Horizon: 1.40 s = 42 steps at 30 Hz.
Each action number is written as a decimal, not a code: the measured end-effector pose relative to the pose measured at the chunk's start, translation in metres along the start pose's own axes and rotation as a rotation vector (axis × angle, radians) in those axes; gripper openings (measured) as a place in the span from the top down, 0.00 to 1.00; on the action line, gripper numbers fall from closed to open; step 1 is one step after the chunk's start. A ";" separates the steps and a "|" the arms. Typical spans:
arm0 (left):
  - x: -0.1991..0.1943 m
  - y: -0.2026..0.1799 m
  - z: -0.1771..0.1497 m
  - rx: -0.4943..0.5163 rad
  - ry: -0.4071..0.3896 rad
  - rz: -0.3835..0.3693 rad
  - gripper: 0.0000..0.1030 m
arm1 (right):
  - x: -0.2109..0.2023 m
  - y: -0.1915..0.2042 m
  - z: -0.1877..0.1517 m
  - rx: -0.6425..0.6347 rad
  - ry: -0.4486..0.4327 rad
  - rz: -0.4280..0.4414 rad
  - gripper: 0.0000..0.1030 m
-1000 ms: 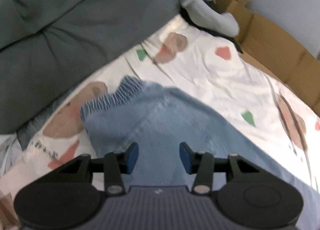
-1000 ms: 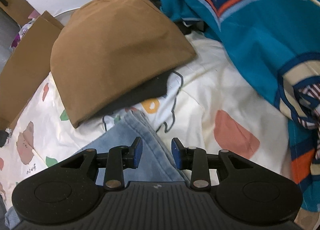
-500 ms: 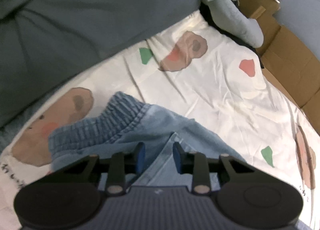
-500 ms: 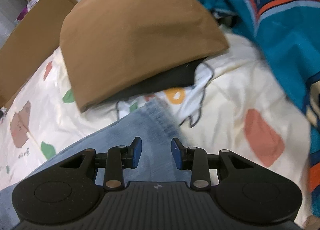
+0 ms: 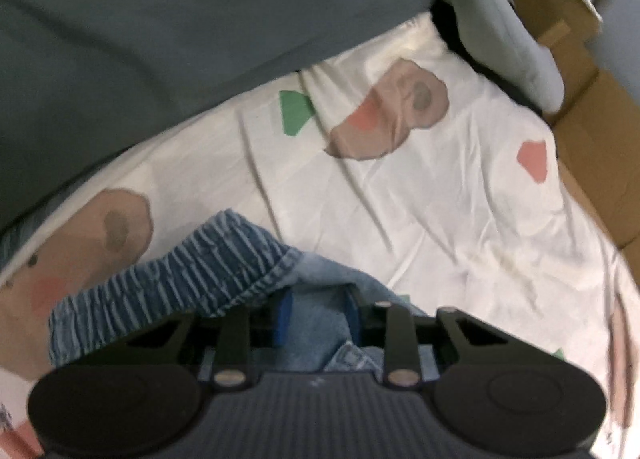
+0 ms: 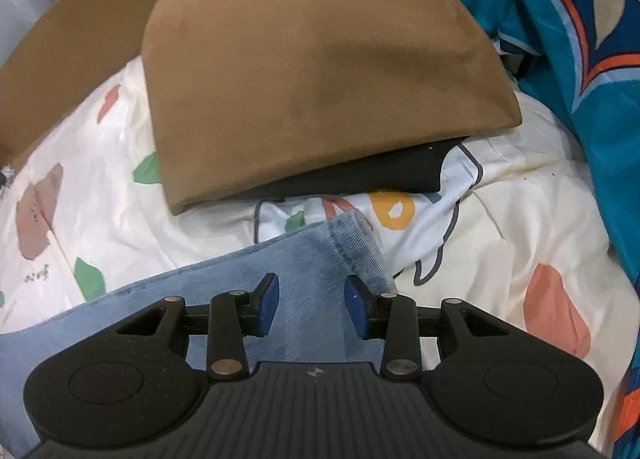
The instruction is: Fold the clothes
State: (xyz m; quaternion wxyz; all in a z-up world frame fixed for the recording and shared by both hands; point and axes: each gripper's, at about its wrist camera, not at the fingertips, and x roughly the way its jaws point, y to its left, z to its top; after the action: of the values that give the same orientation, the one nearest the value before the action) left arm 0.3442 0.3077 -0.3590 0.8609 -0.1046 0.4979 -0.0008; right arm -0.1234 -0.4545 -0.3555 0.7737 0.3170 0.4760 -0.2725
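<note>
Since a second ago my left gripper (image 5: 316,317) has come down, jaws closing around the jeans (image 5: 320,323) waistband on the sheet (image 5: 440,199); my right gripper (image 6: 311,305), jaws parting, hovers spread over the near leg hem, ready to fold.

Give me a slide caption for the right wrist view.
Right gripper open over the hem of light blue jeans, folded brown garment beyond.

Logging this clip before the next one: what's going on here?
A person with two hand-held tongs is folding light-blue jeans on a printed bedsheet. The left tongs have been closing at the elastic waistband, with denim between the pads. The right tongs have just been opening above the leg hem, gripping nothing. A folded brown garment lies just beyond.
</note>
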 end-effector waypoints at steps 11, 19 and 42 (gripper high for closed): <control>0.026 -0.005 0.012 0.054 0.030 0.034 0.97 | 0.026 0.015 0.002 -0.071 0.021 -0.038 0.58; 0.026 -0.011 0.019 0.040 0.028 0.043 0.97 | 0.031 0.020 0.002 -0.085 0.034 -0.048 0.58; -0.011 0.058 -0.016 0.059 0.054 0.122 0.97 | 0.032 0.026 -0.009 -0.167 0.052 -0.068 0.55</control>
State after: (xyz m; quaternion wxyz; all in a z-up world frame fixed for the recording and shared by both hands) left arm 0.3184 0.3628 -0.3679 0.8482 -0.0487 0.5263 0.0340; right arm -0.0962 -0.4348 -0.3818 0.7752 0.2421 0.5274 -0.2496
